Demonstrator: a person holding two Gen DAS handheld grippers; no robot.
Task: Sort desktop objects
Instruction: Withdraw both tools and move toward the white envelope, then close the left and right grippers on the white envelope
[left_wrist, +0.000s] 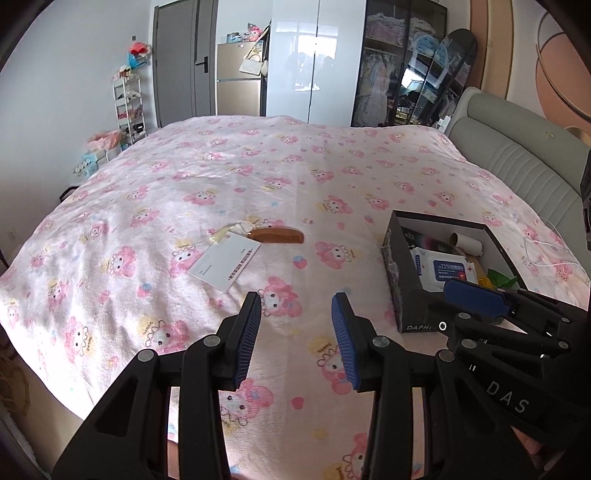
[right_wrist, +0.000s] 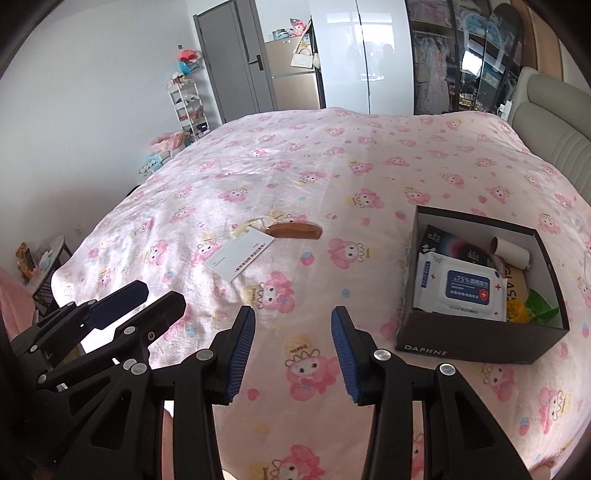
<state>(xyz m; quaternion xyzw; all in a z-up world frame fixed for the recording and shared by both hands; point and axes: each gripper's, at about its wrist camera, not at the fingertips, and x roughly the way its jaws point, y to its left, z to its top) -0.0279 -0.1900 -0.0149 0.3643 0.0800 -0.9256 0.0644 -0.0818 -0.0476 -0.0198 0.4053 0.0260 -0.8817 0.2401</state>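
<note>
A brown wooden comb (left_wrist: 277, 235) (right_wrist: 294, 230) with a pale tassel lies on the pink bedspread beside a white card (left_wrist: 224, 263) (right_wrist: 241, 257). A dark open box (left_wrist: 410, 284) (right_wrist: 480, 338) to the right holds a wet-wipes pack (right_wrist: 461, 290), a roll, a dark packet and green and yellow items. My left gripper (left_wrist: 297, 314) is open and empty above the bedspread, nearer than the card. My right gripper (right_wrist: 293, 325) is open and empty, left of the box. The left gripper also shows at the left of the right wrist view (right_wrist: 144, 299). One right finger (left_wrist: 474, 295) shows in the left wrist view.
The bed (left_wrist: 258, 166) has a grey padded headboard (left_wrist: 524, 162) at right. Beyond it stand a grey door, a fridge, a white wardrobe (left_wrist: 314, 62), a glass closet and a white shelf rack (left_wrist: 129, 107). A small side table (right_wrist: 48, 269) sits left of the bed.
</note>
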